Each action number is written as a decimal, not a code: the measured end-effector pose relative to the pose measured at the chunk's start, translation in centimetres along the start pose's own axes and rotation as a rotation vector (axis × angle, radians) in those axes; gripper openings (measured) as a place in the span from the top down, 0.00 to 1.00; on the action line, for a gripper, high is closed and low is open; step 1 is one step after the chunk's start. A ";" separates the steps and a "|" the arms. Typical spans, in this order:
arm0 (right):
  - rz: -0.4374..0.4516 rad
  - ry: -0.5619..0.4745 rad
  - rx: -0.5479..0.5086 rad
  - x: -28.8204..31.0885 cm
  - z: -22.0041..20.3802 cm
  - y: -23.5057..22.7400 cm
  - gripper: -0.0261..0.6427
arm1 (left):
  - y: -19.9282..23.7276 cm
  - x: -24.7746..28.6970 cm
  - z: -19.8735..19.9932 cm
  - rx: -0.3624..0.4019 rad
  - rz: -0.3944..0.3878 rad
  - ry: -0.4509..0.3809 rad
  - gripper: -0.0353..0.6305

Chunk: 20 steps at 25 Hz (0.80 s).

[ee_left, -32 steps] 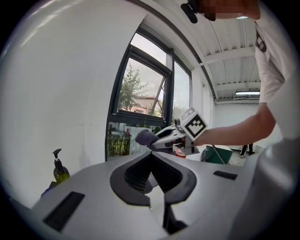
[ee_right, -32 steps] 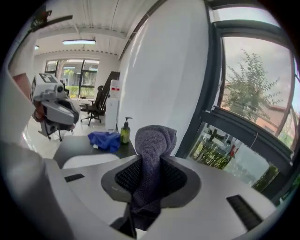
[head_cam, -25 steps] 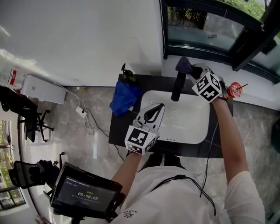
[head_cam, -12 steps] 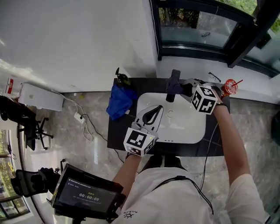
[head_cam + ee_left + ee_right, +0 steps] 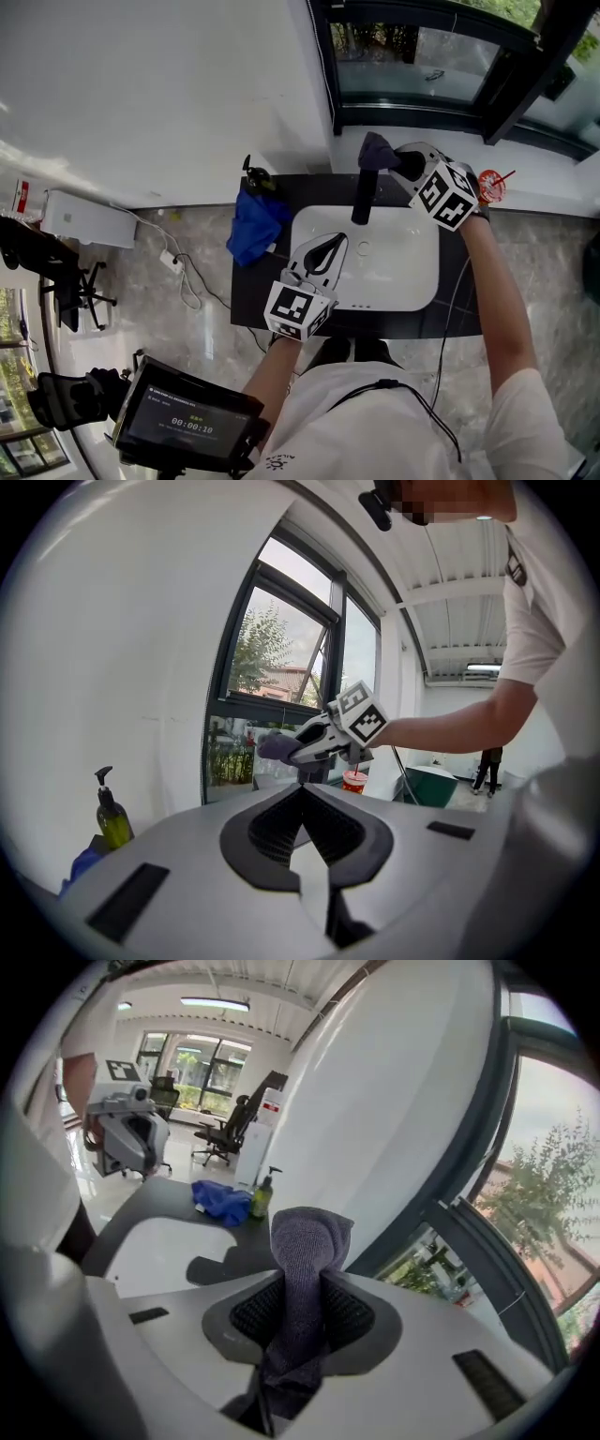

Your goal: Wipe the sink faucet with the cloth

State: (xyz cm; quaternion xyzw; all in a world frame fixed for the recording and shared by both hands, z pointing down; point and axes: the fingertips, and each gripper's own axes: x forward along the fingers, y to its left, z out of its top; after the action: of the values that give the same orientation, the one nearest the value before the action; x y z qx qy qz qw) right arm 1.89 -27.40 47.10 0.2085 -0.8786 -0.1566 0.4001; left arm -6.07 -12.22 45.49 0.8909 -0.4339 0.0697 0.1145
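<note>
A black faucet (image 5: 361,202) stands at the back of the white sink (image 5: 408,272). My right gripper (image 5: 392,161) is shut on a purple-grey cloth (image 5: 375,148), which sits at the faucet's top end. In the right gripper view the cloth (image 5: 307,1241) runs up between the pads and bulges past the tips of that gripper (image 5: 305,1283). My left gripper (image 5: 322,251) hovers over the sink's front left rim, shut and empty. Its jaws (image 5: 302,791) meet at the tips, and beyond them the right gripper (image 5: 323,738) shows with the cloth (image 5: 273,747).
A crumpled blue cloth (image 5: 253,220) and a green soap bottle (image 5: 255,174) lie on the dark counter (image 5: 255,286) left of the sink. A red cup (image 5: 488,186) with a straw stands at the right on the window sill. A window frame runs behind the faucet.
The right gripper with the cloth went down along the faucet and has come back up to its top. The left gripper has stayed where it was.
</note>
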 end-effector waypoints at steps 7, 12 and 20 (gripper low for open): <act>-0.055 0.186 -0.077 4.6 -3.8 0.0 0.81 | 0.4 -0.2 -0.3 -0.010 0.018 0.002 0.95; 0.125 0.139 -0.142 3.1 -3.4 5.2 0.81 | 0.3 -0.3 -0.1 -0.012 0.013 -0.005 0.95; 0.396 0.023 -0.059 -1.2 -1.5 11.6 0.81 | -0.7 0.2 0.1 -0.012 -0.015 -0.002 0.95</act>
State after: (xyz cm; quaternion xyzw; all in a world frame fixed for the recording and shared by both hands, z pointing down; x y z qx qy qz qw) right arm 0.95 -16.96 52.34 0.0215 -0.8928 -0.0984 0.4390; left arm -5.45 -11.97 45.38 0.8935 -0.4278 0.0655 0.1199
